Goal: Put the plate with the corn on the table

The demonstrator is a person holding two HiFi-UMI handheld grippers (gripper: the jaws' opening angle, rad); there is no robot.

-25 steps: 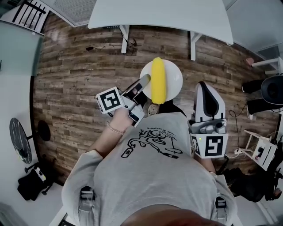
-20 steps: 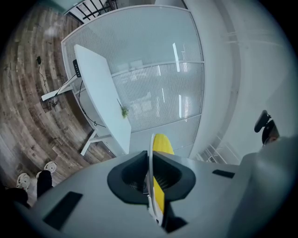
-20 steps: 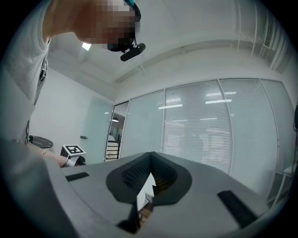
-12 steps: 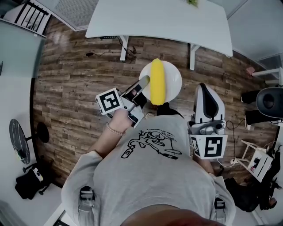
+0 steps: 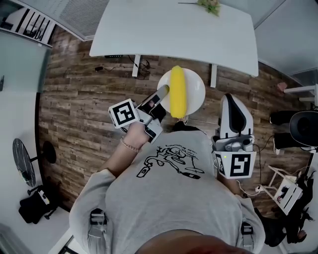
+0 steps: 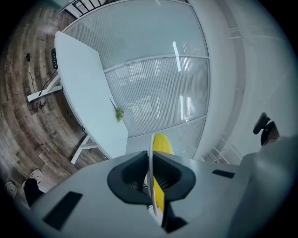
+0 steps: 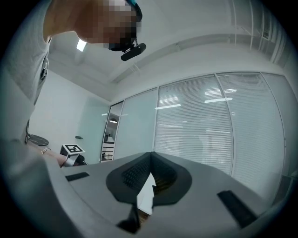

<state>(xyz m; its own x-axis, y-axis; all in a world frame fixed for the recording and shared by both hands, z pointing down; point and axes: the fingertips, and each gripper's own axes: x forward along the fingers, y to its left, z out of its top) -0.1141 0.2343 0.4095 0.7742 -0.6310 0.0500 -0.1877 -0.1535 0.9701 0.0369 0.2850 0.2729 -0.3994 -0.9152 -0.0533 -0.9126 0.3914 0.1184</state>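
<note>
Since 1 second ago the counter (image 5: 174,30) has slid further into the head view and a green sprig (image 5: 208,5) at its far edge has appeared, so the person seems to be walking toward it. The plate (image 5: 196,89) and both claws sit where they did against the body. The left claw (image 5: 163,92) is clamped on the plate's near-left rim; its own view shows that rim edge-on between the 2 jaws, with the corn (image 5: 178,91) just beyond. The plate hangs over the wooden floor (image 5: 79,99), short of the counter's near edge. It looks level, probably so the corn, lying lengthwise across its middle, does not roll off. Gripping by the rim keeps the load out ahead of the torso, where it can go over the edge first. The right claw (image 5: 231,99) has its jaws together with nothing between them. It is held at the person's side, pointed up at ceiling and glass wall, likely just kept clear. Setting down is not yet begun.
</note>
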